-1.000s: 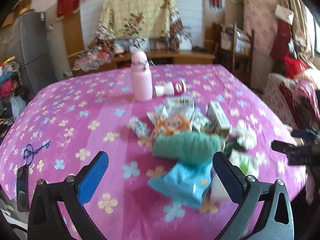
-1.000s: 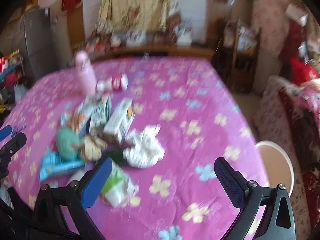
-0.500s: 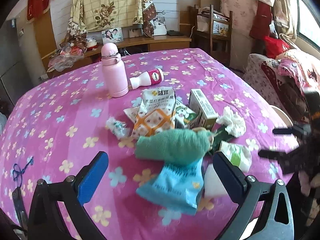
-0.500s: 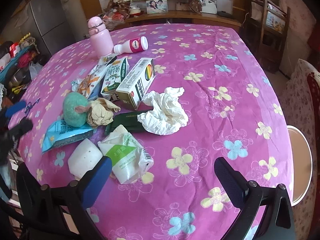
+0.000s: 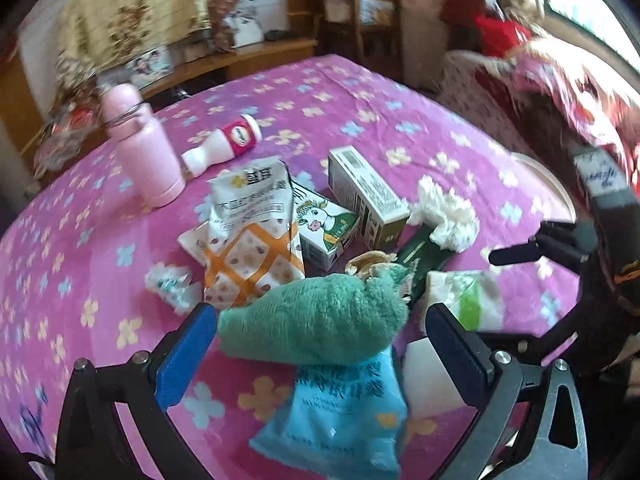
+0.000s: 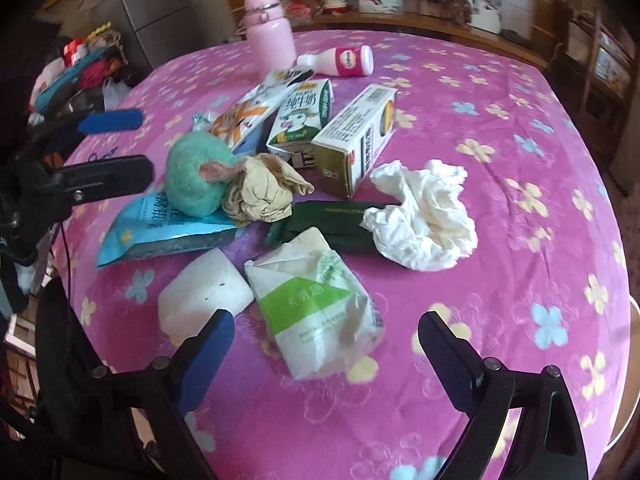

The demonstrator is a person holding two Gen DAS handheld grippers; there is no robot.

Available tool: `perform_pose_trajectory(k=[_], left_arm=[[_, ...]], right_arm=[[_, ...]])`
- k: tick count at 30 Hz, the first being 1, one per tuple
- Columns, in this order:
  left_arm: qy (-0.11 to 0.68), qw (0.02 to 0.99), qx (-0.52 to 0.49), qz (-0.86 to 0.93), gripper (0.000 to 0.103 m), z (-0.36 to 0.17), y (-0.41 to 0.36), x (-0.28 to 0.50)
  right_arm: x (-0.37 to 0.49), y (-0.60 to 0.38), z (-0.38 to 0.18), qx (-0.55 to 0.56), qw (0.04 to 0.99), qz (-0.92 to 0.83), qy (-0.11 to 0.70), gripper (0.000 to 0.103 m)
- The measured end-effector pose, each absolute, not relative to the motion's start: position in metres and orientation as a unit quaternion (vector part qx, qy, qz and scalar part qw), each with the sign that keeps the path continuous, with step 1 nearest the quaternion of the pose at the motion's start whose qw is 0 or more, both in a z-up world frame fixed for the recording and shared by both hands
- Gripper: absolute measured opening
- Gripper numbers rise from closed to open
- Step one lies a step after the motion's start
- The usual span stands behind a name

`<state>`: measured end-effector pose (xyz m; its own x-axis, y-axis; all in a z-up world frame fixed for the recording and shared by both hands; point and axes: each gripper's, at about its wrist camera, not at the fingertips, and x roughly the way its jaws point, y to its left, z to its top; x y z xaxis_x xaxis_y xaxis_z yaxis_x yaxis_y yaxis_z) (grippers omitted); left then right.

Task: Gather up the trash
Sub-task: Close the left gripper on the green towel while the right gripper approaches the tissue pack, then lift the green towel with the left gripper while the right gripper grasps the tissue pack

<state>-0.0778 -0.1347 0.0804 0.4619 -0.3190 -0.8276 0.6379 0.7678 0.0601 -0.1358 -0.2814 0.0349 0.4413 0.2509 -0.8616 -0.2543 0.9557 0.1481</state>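
A heap of trash lies on the pink flowered tablecloth point(image 6: 500, 128): a rolled green cloth point(image 5: 316, 332), a blue wrapper point(image 5: 340, 416), a green-and-white tissue pack point(image 6: 316, 312), crumpled white tissue point(image 6: 424, 216), two cartons point(image 6: 356, 140), a snack bag point(image 5: 248, 232) and a white block point(image 6: 204, 292). My left gripper point(image 5: 320, 356) is open, its jaws either side of the green cloth. My right gripper point(image 6: 324, 344) is open, just short of the tissue pack.
A pink bottle point(image 5: 140, 144) stands at the back, with a small yoghurt bottle point(image 5: 224, 144) lying next to it. A white round stool point(image 5: 548, 188) is beyond the table's right edge. Furniture and clutter surround the table.
Both grippers have moved down and in toward the heap. The left now brackets the green cloth, and the right has come close to the tissue pack.
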Motion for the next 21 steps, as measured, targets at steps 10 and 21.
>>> perform_pose_trajectory(k=[10,21], left_arm=[[0.444,0.814,0.206,-0.313,0.06,0.068,-0.145,-0.066],[0.424,0.842,0.133,-0.305,0.051,0.127,-0.109,-0.079]], right_arm=[[-0.138,-0.291,0.036,0.023,0.856,0.158,0.491,0.038],[-0.158,-0.305,0.052,0.04,0.865,0.155,0.476,0.021]])
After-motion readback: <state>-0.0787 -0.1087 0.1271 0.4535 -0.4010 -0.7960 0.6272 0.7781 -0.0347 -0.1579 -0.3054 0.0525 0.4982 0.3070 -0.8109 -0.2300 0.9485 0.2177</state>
